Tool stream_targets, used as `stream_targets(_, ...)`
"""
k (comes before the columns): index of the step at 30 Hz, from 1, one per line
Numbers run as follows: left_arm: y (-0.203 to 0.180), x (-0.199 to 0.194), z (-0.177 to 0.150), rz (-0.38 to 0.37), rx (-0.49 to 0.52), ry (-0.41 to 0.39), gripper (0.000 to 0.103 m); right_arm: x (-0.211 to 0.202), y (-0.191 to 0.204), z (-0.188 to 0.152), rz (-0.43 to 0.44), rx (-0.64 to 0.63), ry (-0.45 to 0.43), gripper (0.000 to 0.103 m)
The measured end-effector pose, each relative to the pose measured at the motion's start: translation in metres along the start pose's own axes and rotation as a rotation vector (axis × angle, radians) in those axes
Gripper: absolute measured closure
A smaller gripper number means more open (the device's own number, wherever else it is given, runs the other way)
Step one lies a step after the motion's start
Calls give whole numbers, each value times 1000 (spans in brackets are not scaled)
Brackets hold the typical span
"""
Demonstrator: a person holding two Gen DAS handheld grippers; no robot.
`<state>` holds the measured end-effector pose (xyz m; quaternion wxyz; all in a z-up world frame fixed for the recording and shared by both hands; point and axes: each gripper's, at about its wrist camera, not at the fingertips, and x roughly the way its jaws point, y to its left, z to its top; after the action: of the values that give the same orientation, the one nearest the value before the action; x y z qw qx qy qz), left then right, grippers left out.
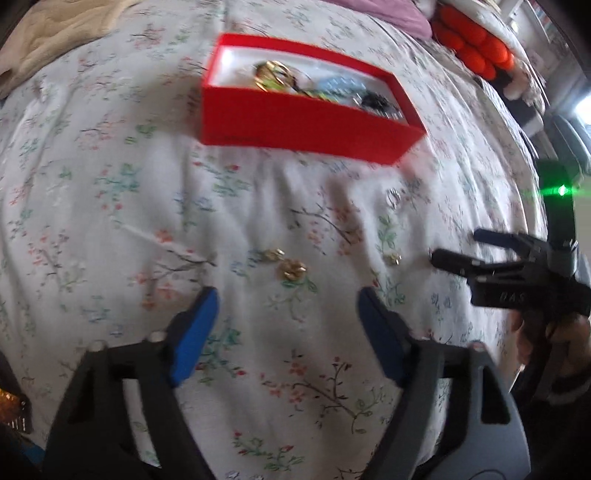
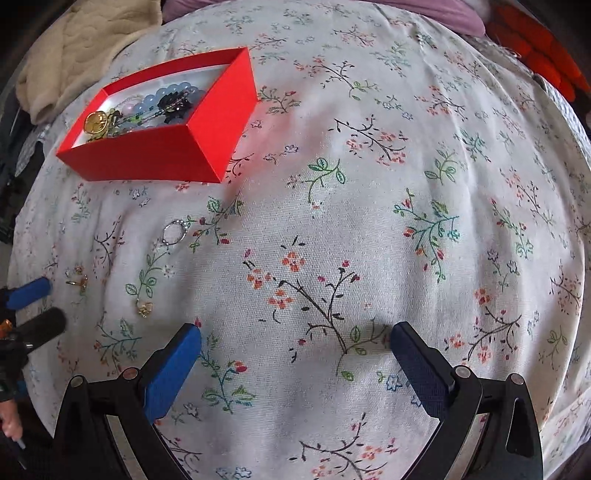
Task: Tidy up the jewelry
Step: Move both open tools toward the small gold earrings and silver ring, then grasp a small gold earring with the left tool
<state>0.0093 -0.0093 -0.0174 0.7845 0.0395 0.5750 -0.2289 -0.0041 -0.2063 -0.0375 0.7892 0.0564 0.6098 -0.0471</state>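
A red box with beads, a gold piece and a black piece inside sits on the floral bedsheet. Loose on the sheet lie gold earrings, another small gold piece and a silver ring. My left gripper points down at the sheet, open, with the gold earrings just beyond its blue pads and nothing touched. My right gripper is open over bare sheet, right of the jewelry, with nothing between its fingers.
A beige blanket lies behind the box at the far left. Purple cloth and an orange knitted item sit at the far right. A hand holds the right gripper's black body at the left wrist view's right edge.
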Motion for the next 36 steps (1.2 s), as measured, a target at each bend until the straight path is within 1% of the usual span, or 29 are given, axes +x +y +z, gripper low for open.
stream_targets(1,-2,2,-1,4,11,-4,35,0,0,-2,-3,-10,0,0)
stream_targets(3,-5,6,-3,8,34,-15,39,2,2,-3,-17,-36,3,0)
stream_targets(5,-5,10,-3,-2,43,-22,48,3,4,-6,-35,-61,4,0)
stream_targets(6,-5,12,-2,-1,47,-24,50,3,4,-7,-39,-66,5,0)
stream_targets(8,-5,12,-1,-1,56,-38,55,5,5,-8,-39,-66,9,0)
stream_targets(12,-5,13,1,-11,67,-45,60,5,2,-10,-36,-58,13,0)
stream_targets(16,-9,16,3,8,70,-46,72,4,1,-13,-34,-48,17,0)
stream_targets(17,-9,17,3,10,68,-45,74,6,2,-4,-32,-45,18,0)
stream_targets(18,-9,17,4,14,66,-44,76,6,2,-4,-28,-42,17,0)
stream_targets(21,-10,20,5,33,68,-44,85,3,0,-5,-15,-29,15,0)
stream_targets(27,-9,17,6,44,69,-38,86,-1,0,5,25,-10,7,0)
stream_targets(36,-1,4,5,57,66,-54,86,-9,8,3,77,-3,-11,0)
